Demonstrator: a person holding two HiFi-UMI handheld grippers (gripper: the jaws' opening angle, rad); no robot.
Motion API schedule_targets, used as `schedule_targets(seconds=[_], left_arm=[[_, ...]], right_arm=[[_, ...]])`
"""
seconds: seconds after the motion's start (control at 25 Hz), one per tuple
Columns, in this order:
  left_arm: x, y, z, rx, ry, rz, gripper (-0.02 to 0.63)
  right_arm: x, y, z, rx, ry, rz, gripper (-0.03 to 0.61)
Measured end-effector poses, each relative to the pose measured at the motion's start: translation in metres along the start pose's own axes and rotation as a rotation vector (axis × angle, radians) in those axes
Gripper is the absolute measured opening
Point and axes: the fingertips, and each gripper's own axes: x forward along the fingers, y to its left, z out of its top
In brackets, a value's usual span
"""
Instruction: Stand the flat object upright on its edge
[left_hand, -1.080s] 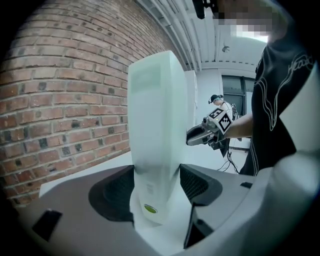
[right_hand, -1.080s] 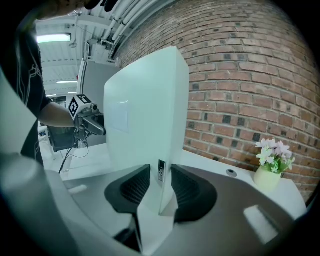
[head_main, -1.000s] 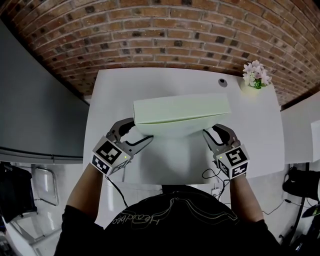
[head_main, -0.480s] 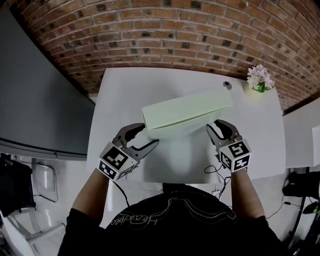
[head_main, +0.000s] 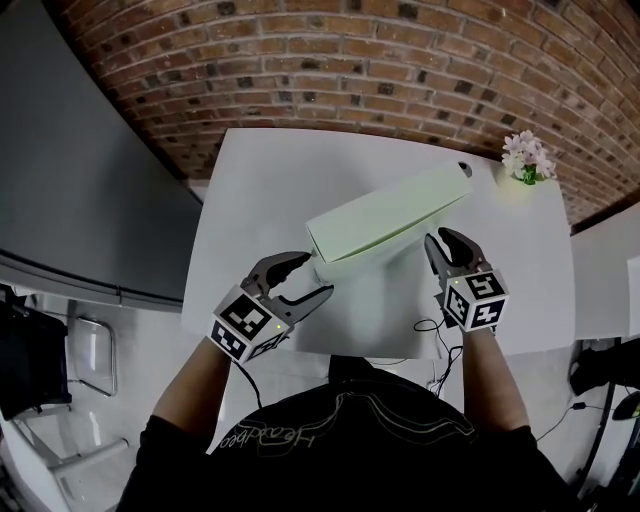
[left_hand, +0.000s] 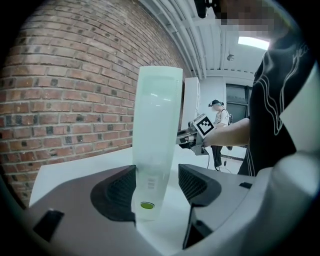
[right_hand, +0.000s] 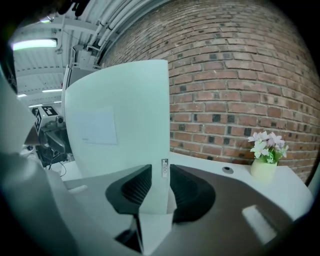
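We can read almost nothing: cursive script on the person's black shirt (head_main: 268, 437) lies upside down and seems to start "Head". A strip label (right_hand: 164, 168) on the edge of the box (right_hand: 130, 115) and a white label (right_hand: 100, 126) on its face are illegible. Cubes on the left gripper (head_main: 316, 275) and right gripper (head_main: 440, 237) show square black-and-white codes.

white table (head_main: 255, 200): pale green box (head_main: 388, 215) up on its long edge (set diagonally), dark round cap (head_main: 465, 169) just left of flower pot (head_main: 527, 165).

Black short-sleeved T-shirt (head_main: 350, 450), pale line print, grey left hand-held gripper (head_main: 316, 275), right hand-held gripper (head_main: 438, 237), black-and-white marker cubes (head_main: 245, 325), black cable (head_main: 245, 380)
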Motion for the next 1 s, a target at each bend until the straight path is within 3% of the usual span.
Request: schedule_targets(seconds=[0.12, 0.56, 1.0], left_arm=[[0.000, -0.005, -0.001, -0.021, -0.011, 0.005, 0.272], [-0.003, -0.022, -0.002, -0.077, -0.009, -0.004, 0.272], [0.007, -0.060, 0.001, -0.094, -0.005, -0.060, 0.272]], right_arm=[[-0.013, 0.005, 0.001, 0.029, -0.023, -0.002, 0.120], [-0.049, 0.098, 0.008, 0.032, -0.069, 0.227, 0.120], [-0.072, 0.111, 0.000, 0.055, -0.088, 0.237, 0.120]])
